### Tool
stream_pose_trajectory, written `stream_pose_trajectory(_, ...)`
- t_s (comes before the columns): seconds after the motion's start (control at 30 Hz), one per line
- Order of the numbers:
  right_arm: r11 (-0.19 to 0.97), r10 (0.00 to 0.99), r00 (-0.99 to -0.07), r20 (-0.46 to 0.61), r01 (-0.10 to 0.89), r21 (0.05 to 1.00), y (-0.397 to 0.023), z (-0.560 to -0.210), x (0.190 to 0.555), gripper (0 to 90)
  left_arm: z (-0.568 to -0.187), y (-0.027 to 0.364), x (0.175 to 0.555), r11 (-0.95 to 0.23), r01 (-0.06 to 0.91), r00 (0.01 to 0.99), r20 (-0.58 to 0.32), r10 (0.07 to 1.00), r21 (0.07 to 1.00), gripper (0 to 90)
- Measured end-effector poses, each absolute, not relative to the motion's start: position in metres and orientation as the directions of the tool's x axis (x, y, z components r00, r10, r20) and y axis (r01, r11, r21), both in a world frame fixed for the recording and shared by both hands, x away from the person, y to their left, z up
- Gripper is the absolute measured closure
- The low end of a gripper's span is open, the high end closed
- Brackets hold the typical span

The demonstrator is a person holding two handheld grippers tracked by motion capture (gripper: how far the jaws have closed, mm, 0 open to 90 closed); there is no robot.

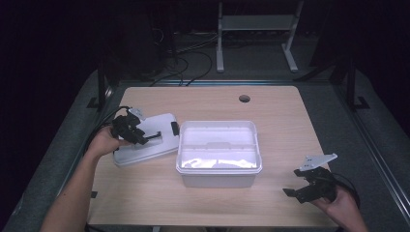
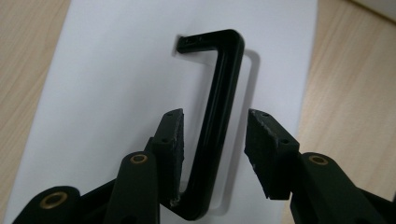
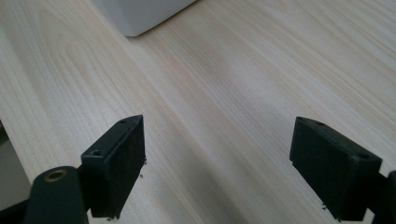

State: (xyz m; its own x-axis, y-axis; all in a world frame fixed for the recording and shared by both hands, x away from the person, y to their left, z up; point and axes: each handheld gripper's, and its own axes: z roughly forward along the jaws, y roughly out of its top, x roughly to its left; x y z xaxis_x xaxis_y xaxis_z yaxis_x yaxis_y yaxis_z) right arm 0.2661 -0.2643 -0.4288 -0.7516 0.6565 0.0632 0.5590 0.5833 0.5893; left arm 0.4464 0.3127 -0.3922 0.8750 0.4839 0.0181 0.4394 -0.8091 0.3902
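High view puts our left gripper (image 1: 145, 137) on the white lid (image 1: 145, 145), lying flat on the table (image 1: 290, 125) at 9 o'clock of the open white bin (image 1: 218, 153). Left gripper view: jaws part open w/ the lid's black handle (image 2: 219, 112) between, one pad touching, the other clear, so no clamp. We judge the lid light, stiff, slick plastic; handle = best hold. Right gripper (image 1: 309, 186) idles wide open, empty, at 4 o'clock. No labels or writing readable.

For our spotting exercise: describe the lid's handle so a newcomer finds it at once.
On the pale wooden table, left of the open white plastic box, lies a flat white plastic lid. The black bar handle arches over its middle, the one raised dark part on that white surface.
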Motion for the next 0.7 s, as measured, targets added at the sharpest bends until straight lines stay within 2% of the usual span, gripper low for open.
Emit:
stream_pose_trajectory(0.23,0.571,0.657,-0.75,0.076,0.56,0.6,-0.264,-0.428,0.266,17.8,-0.401,0.313,0.452,-0.814,0.468,0.866,0.008,0.501,0.344,66.0)
stream_pose_trajectory(0.3,0.567,0.657,-0.75,0.078,0.56,0.605,-0.265,-0.428,0.266,17.8,-0.4,0.312,0.451,-0.818,0.461,0.869,0.014,0.495,0.346,72.1)
stream_pose_trajectory(0.47,0.568,0.657,-0.75,0.076,0.559,0.604,-0.266,-0.428,0.266,17.9,-0.397,0.311,0.451,-0.826,0.451,0.869,0.043,0.492,0.338,73.2)
stream_pose_trajectory(0.7,0.567,0.659,-0.748,0.073,0.558,0.606,-0.266,-0.428,0.265,17.9,-0.385,0.311,0.447,-0.828,0.447,0.869,0.057,0.492,0.339,82.0)
